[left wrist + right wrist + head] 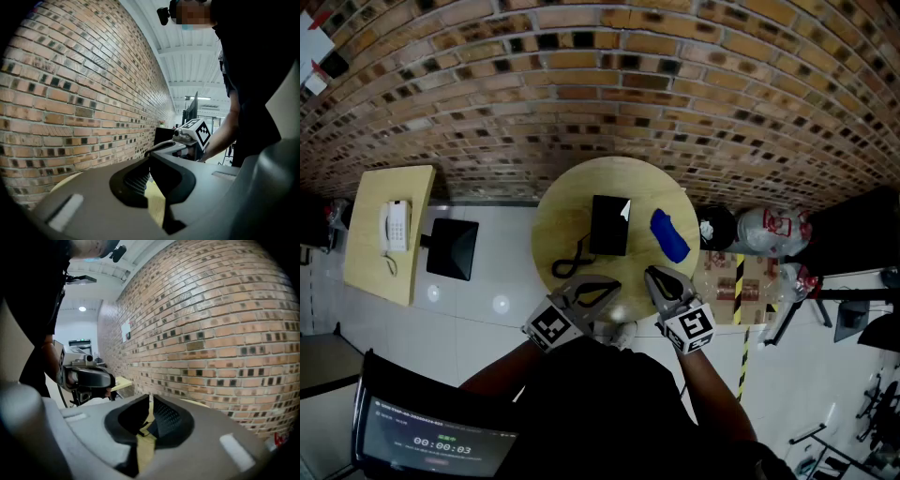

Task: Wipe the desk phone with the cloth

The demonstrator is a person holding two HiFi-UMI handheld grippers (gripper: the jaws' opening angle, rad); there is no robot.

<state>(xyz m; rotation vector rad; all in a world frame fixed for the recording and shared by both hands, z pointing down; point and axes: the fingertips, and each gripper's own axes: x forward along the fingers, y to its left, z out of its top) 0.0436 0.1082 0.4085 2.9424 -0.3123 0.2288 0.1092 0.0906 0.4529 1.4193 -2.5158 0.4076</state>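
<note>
Brick wall point(600, 84) backs the whole area, above a white tiled floor point(487, 281).

Far left: a rectangular wooden table point(370, 258) carries a white telephone point(394, 225) toward its far edge. A black square item point(452, 247) sits just beside that table's right edge; its kind cannot be told.

Centre: a round wooden table point(558, 206). A black cord point(572, 259) lies looped near its near left edge. The black desk phone point(607, 227) lies flat at the middle of the tabletop, with neither gripper touching it.

The left gripper point(616, 283) point(150, 161) hangs over the near edge of the round table. Its jaws are drawn together with nothing between them; only a strip of tabletop shows below the pads in the left gripper view. The right gripper point(650, 272) point(151, 401) hangs beside it over the same near edge, apart from it. Its jaws are likewise closed and empty. Each gripper appears in the other's view, the right gripper as seen from the left one point(187, 140), the left as seen from the right one point(89, 376).

The blue cloth point(669, 234) lies bunched toward the right edge of the round table, near the phone but apart from it, and is not held.

Far right: plastic bags point(769, 230) and a cardboard box point(727, 277) stand on the floor just beside the round table.
</note>
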